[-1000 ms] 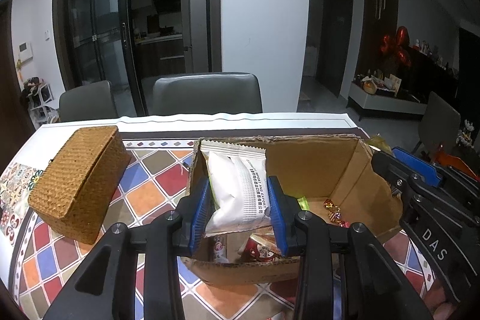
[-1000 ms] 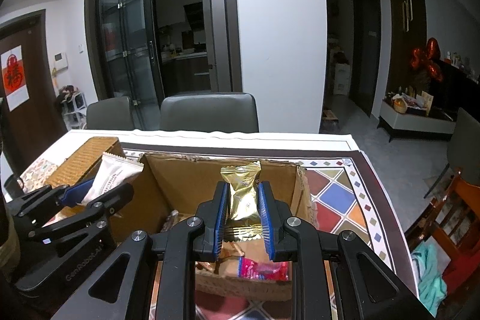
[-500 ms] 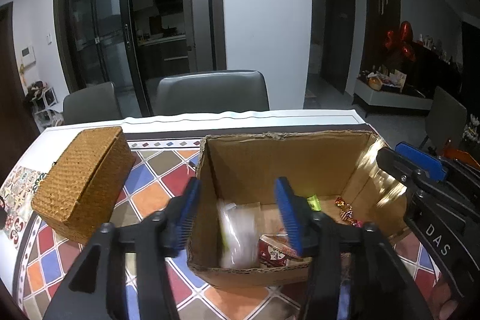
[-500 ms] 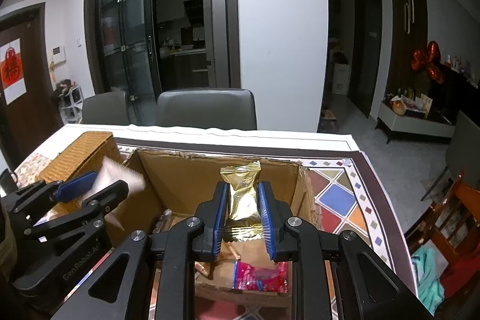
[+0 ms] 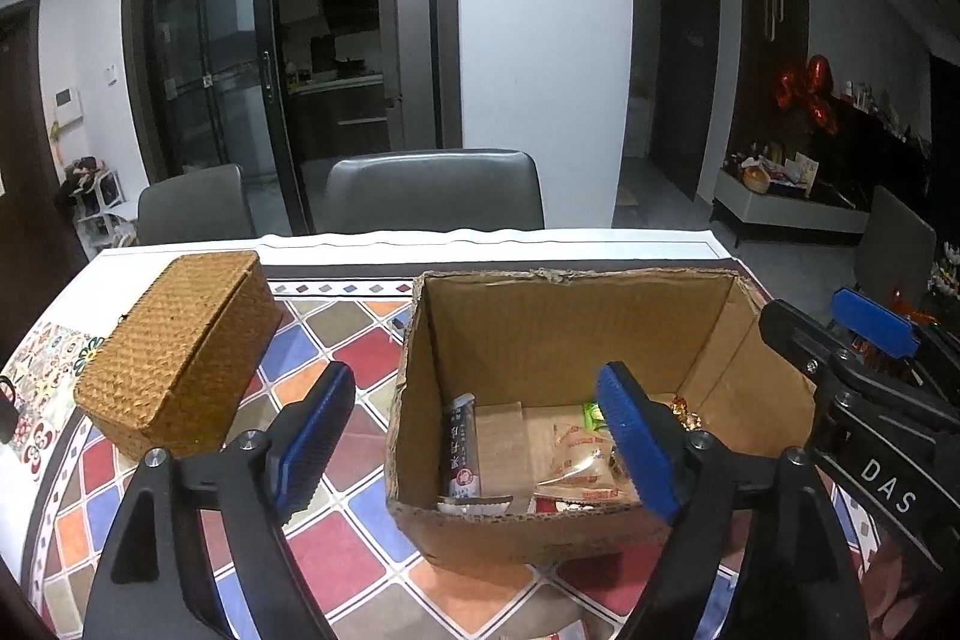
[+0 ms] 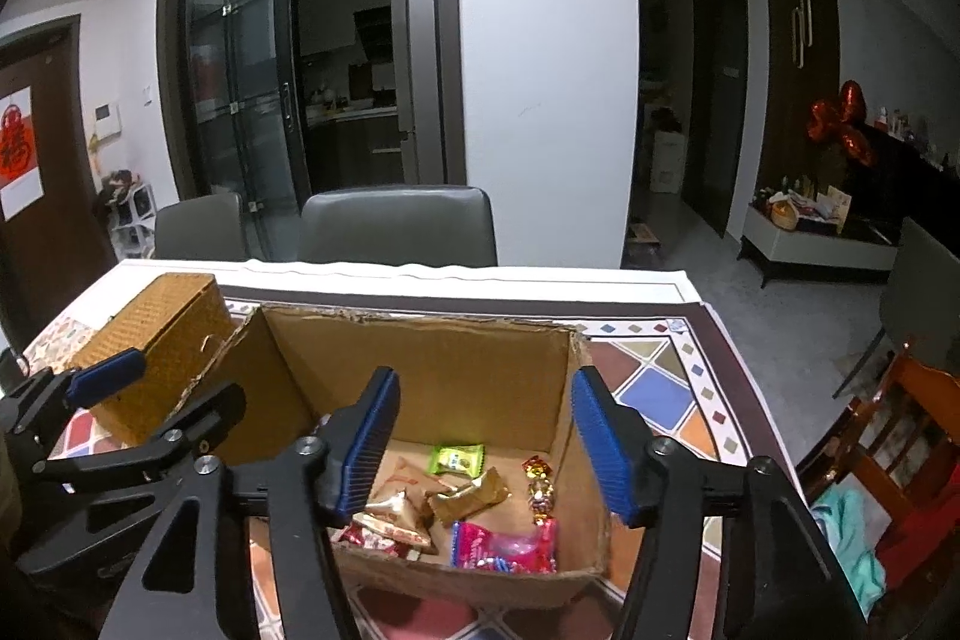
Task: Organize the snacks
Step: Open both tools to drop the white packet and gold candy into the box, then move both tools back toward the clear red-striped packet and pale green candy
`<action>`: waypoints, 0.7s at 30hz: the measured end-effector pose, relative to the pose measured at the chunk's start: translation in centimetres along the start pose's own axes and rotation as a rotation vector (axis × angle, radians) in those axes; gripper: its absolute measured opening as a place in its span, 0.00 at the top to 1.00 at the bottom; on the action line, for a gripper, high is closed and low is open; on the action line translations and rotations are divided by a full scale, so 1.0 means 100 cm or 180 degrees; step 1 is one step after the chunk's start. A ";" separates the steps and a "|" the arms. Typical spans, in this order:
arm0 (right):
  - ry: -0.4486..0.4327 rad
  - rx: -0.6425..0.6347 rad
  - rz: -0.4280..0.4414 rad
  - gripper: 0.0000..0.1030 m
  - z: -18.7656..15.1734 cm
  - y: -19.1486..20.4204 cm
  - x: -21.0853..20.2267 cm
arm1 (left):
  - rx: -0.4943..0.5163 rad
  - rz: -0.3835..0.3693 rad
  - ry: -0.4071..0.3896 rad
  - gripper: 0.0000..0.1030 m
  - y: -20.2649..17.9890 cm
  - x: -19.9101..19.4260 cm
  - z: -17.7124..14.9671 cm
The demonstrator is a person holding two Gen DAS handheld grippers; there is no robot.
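Observation:
An open cardboard box stands on the tiled tablecloth with several snack packets on its floor. The white packet leans against its left wall. A gold packet lies among a green candy and a pink packet. My left gripper hangs over the box's near left corner; its jaws are opening, with nothing held between them. My right gripper hovers over the box's middle, jaws opening too, with nothing between the pads. Each gripper shows at the edge of the other's view.
A woven wicker box sits on the table left of the cardboard box. Two grey chairs stand behind the far table edge. A wooden chair with cloth is off the table's right side.
The left gripper opened and its white packet fell into the box. The right gripper then opened and its gold packet dropped onto the box floor. Neither hand has shifted.

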State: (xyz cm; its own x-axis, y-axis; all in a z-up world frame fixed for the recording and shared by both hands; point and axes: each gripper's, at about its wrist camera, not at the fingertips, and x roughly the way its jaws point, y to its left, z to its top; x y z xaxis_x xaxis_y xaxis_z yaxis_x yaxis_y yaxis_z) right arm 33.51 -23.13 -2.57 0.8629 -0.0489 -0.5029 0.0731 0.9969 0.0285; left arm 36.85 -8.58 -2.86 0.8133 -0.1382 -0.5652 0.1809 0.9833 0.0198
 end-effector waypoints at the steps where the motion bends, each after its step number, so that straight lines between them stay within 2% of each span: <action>1: -0.0005 0.0003 -0.0002 0.39 0.000 -0.001 -0.002 | -0.0001 0.0006 -0.0013 0.17 -0.001 -0.003 0.000; 5: -0.0030 0.0011 -0.0020 0.39 -0.001 -0.004 -0.011 | -0.0005 0.0006 -0.0055 0.16 -0.003 -0.013 0.001; 15: -0.0136 0.0013 -0.0104 0.28 0.003 -0.011 -0.041 | 0.0020 0.0006 -0.0140 0.14 -0.011 -0.041 -0.001; 21: -0.0182 0.0024 -0.0148 0.28 0.001 -0.017 -0.059 | 0.0033 -0.0022 -0.0164 0.14 -0.018 -0.054 -0.003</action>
State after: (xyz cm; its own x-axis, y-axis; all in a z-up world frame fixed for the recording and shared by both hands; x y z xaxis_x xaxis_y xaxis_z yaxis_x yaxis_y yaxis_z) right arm 28.36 -24.53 0.41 0.8856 -0.0988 -0.4538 0.1174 0.9930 0.0130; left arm 31.95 -9.60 -0.10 0.8393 -0.1512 -0.5222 0.1922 0.9810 0.0248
